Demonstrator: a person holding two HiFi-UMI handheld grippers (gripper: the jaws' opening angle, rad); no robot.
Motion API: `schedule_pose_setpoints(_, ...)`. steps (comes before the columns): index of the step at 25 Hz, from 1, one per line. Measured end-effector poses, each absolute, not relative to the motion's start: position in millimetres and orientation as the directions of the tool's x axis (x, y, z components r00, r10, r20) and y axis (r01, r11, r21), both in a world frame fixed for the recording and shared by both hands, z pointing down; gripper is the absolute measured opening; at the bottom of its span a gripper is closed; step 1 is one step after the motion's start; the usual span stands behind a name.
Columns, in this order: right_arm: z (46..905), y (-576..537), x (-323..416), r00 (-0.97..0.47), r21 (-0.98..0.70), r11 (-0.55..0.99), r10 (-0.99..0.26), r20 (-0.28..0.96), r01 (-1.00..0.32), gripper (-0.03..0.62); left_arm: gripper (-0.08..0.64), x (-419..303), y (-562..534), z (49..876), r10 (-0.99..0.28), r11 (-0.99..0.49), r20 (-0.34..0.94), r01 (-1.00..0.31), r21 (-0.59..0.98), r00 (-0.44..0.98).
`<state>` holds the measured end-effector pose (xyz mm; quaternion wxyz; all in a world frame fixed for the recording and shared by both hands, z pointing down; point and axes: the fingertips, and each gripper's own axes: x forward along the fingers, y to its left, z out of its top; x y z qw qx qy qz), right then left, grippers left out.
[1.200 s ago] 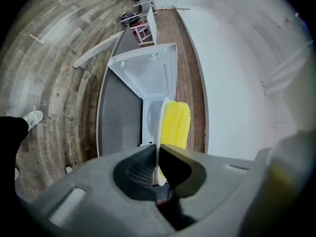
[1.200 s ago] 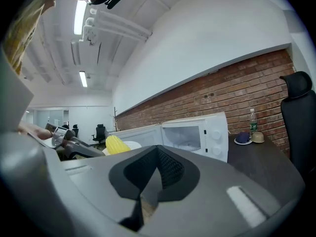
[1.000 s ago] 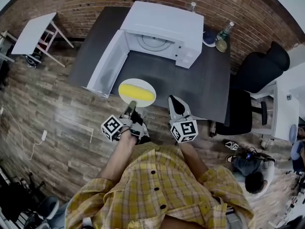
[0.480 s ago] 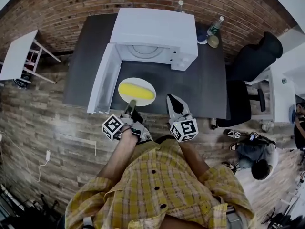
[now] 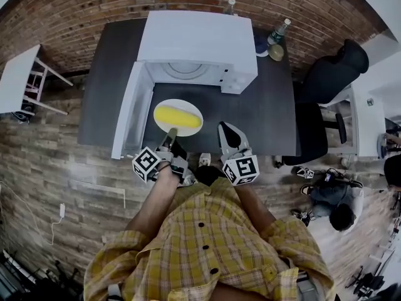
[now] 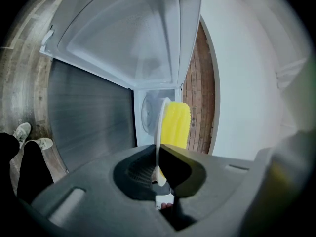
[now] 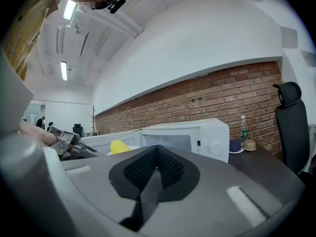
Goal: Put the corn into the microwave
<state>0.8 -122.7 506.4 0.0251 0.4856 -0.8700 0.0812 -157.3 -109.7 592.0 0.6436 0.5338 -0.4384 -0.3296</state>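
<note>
A yellow corn cob (image 5: 177, 115) lies on a white plate (image 5: 188, 128), held in the air over the dark table (image 5: 276, 118), in front of the white microwave (image 5: 200, 39). Its door (image 5: 130, 115) stands open to the left, showing the turntable (image 5: 183, 69). My left gripper (image 5: 170, 134) is shut on the plate's near rim. In the left gripper view the plate (image 6: 159, 127) shows edge-on between the jaws of the left gripper (image 6: 160, 172), with the corn (image 6: 176, 125) and the open cavity (image 6: 147, 110) beyond. My right gripper (image 5: 227, 130) is shut and empty beside the plate; the right gripper (image 7: 150, 181) looks toward the microwave (image 7: 197, 132).
A plastic bottle (image 5: 277, 31) and a small round thing (image 5: 276, 52) stand at the table's back right. A black office chair (image 5: 329, 80) is right of the table, a white side table (image 5: 15, 77) far left. A person (image 5: 338, 212) crouches at the right.
Both grippers and the plate with the corn have come nearer to the microwave's opening; the table and microwave now lie closer under the head view. Both grips look unchanged.
</note>
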Motion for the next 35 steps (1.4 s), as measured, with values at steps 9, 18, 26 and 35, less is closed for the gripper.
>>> schedule_pose_setpoints(9, 522.7, -156.9, 1.9, -0.541, -0.128, 0.527, -0.831, 0.128, -0.840, -0.005, 0.014, -159.4, -146.2, 607.4, -0.900, 0.228, 0.227, -0.044, 0.973, 0.371)
schedule_pose_setpoints(18, 534.1, -184.0, 5.2, -0.549, -0.143, 0.531, -0.823, 0.147, -0.835, -0.005, 0.014, -155.0, -188.5, 629.9, -0.913, 0.250, 0.242, -0.019, 0.968, 0.328)
schedule_pose_setpoints(26, 536.7, -201.2, 6.7, -0.567, -0.140, 0.550, -0.809, 0.153, -0.823, -0.005, 0.014, -144.6, -229.6, 641.8, -0.929, 0.248, 0.237, 0.002, 0.969, 0.283)
schedule_pose_setpoints(35, 539.9, -213.9, 11.9, -0.572, -0.144, 0.555, -0.804, 0.159, -0.820, -0.005, 0.013, -138.6, -264.6, 656.3, -0.941, 0.259, 0.249, 0.011, 0.966, 0.230)
